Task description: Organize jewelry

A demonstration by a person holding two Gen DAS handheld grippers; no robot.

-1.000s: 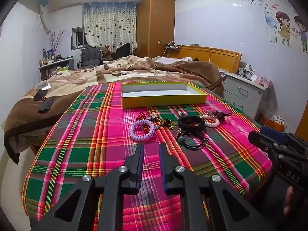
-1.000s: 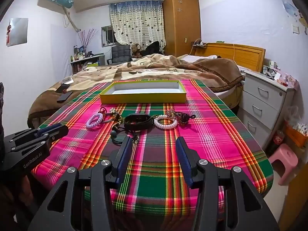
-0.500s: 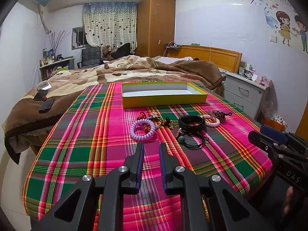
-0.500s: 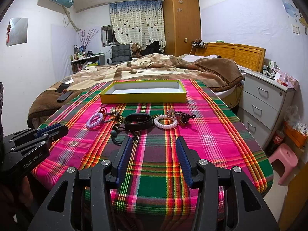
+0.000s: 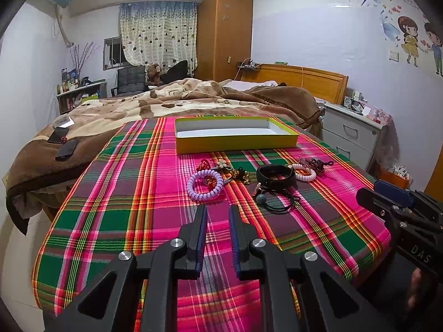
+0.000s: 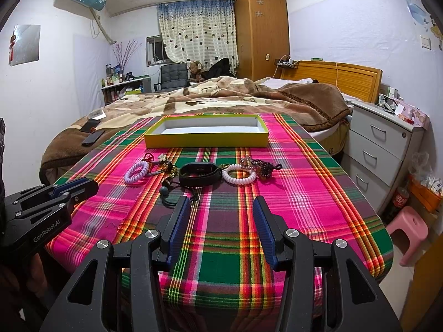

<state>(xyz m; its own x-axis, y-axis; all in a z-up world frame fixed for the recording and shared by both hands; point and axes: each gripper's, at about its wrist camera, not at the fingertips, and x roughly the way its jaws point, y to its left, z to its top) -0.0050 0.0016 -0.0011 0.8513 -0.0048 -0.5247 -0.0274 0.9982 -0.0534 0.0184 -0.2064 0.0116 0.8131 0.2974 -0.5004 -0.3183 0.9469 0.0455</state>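
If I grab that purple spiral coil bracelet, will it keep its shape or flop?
The purple coil bracelet lies as a round open ring, so it probably springs back, though its coils may squash between fingers. A red charm sits inside it and might snag.

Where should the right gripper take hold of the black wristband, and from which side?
Judging by its pose, grip the black wristband across its near wall, from above. It stands on edge as an open loop, so one finger of the right gripper can drop inside, one outside. The white coil bracelet crowds its right side.
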